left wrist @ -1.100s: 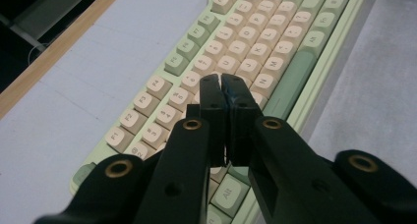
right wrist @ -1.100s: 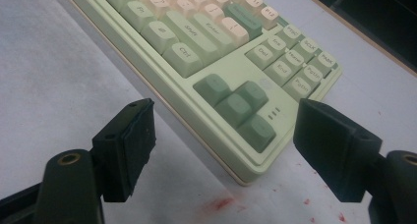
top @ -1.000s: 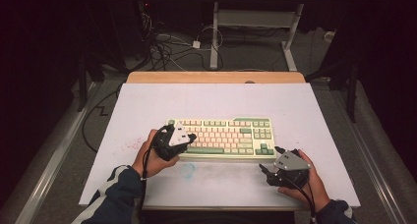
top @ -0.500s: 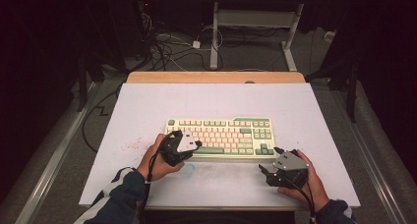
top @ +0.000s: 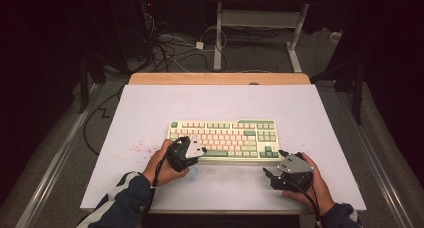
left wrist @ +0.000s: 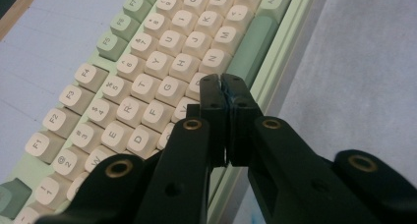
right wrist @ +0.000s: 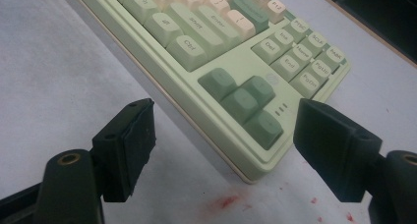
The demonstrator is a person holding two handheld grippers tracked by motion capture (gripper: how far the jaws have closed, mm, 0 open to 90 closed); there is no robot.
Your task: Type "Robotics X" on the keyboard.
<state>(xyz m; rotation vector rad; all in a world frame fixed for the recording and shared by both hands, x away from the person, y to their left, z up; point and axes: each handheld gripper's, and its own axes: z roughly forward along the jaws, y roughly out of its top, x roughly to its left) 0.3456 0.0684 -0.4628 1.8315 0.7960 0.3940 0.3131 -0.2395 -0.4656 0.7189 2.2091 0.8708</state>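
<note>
Left tongs [left wrist: 226, 86] pressed together, shifted along keyboard [top: 225, 138]; right tongs [right wrist: 223, 150] spread, unmoved.

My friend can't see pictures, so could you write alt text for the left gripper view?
A black claw, its jaws pressed shut, hovers over the bottom letter row of a cream and green keyboard, beside its green space bar. The keyboard lies on a white table.
</note>
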